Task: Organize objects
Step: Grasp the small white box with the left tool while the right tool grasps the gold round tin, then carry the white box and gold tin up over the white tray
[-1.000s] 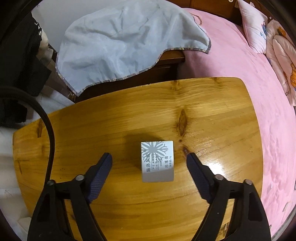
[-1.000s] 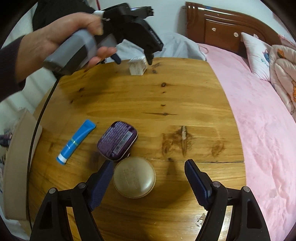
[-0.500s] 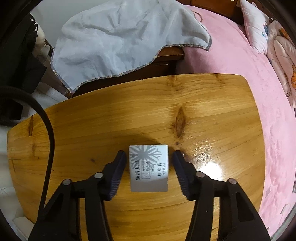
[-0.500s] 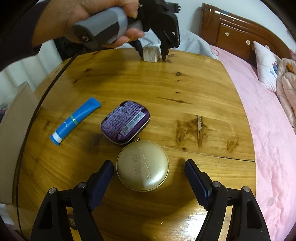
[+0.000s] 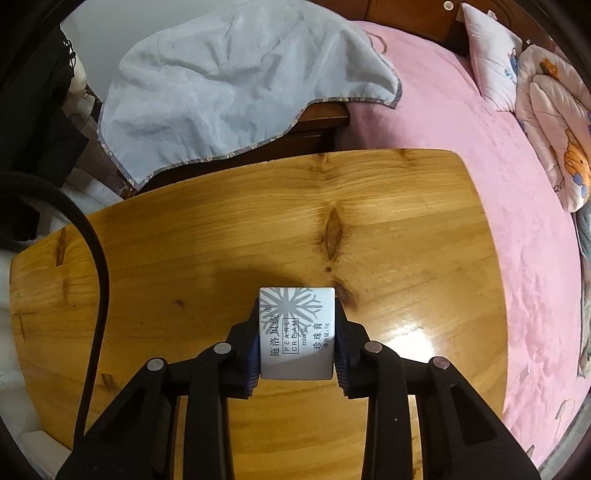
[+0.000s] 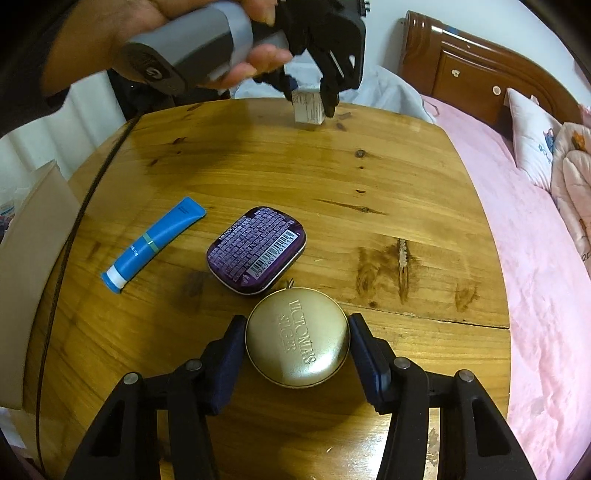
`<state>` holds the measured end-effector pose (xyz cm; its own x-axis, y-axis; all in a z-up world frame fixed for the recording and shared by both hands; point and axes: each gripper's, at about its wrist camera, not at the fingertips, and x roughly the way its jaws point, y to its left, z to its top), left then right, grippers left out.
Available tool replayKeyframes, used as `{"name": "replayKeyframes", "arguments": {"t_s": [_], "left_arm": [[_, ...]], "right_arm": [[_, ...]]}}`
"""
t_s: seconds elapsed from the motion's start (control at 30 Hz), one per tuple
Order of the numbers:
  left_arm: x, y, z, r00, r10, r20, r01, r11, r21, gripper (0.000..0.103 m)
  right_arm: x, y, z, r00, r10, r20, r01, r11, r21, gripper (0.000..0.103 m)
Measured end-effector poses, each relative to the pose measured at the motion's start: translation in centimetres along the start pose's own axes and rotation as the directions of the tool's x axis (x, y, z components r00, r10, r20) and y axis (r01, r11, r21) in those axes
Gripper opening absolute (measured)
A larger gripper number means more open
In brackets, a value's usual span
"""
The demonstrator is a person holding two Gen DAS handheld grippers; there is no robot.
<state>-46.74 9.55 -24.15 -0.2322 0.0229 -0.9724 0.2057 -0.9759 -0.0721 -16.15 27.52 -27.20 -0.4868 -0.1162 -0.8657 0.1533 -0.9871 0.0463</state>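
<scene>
Both grips on, nothing sorted yet.
Our left gripper (image 5: 297,338) clamps the pearl cream box (image 5: 296,332) near the table's (image 5: 184,240) far edge; right gripper (image 6: 297,349) fingers hug the gold tin (image 6: 297,338) near edge; blue tube (image 6: 153,243), purple tin (image 6: 256,250) left.

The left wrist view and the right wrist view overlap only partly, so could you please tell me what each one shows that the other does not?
Only the left wrist view shows the box's printed top, with a snowflake and "PEARL CREAM", and the dark knot in the wood.

Only the right wrist view shows the gold round tin between the right claw pads, the purple tin, the blue tube and the hand holding the left tool.

Both show the white box gripped by the left claw, the wooden table and the pink bed.
</scene>
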Motion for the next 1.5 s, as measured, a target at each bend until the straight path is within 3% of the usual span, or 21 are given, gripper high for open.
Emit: {"name": "replayKeyframes", "arguments": {"t_s": [0.43, 0.83, 1.17, 1.5], "left_arm": [[-8.4, 1.0, -4.0, 0.997, -0.014, 0.071, 0.01, 0.998, 0.057, 0.034], [-18.6, 5.2, -11.6, 0.986, -0.092, 0.139, 0.081, 0.994, 0.08, 0.034], [-25.8, 11.2, -20.3, 0.973, -0.132, 0.189, 0.127, 0.991, 0.038, 0.034], [-30.4, 19.5, -27.6, 0.965, -0.063, 0.255, 0.089, 0.992, -0.092, 0.034]], "right_arm": [[-4.9, 2.0, 1.1, 0.998, 0.02, 0.054, -0.022, 0.999, 0.04, 0.055], [-11.8, 5.4, 3.1, 0.99, 0.025, 0.14, -0.041, 0.992, 0.118, 0.055], [-18.0, 11.6, 4.5, 0.97, 0.065, 0.233, -0.087, 0.993, 0.085, 0.055], [-21.3, 19.8, 5.8, 0.948, 0.15, 0.281, -0.146, 0.989, -0.036, 0.055]]}}
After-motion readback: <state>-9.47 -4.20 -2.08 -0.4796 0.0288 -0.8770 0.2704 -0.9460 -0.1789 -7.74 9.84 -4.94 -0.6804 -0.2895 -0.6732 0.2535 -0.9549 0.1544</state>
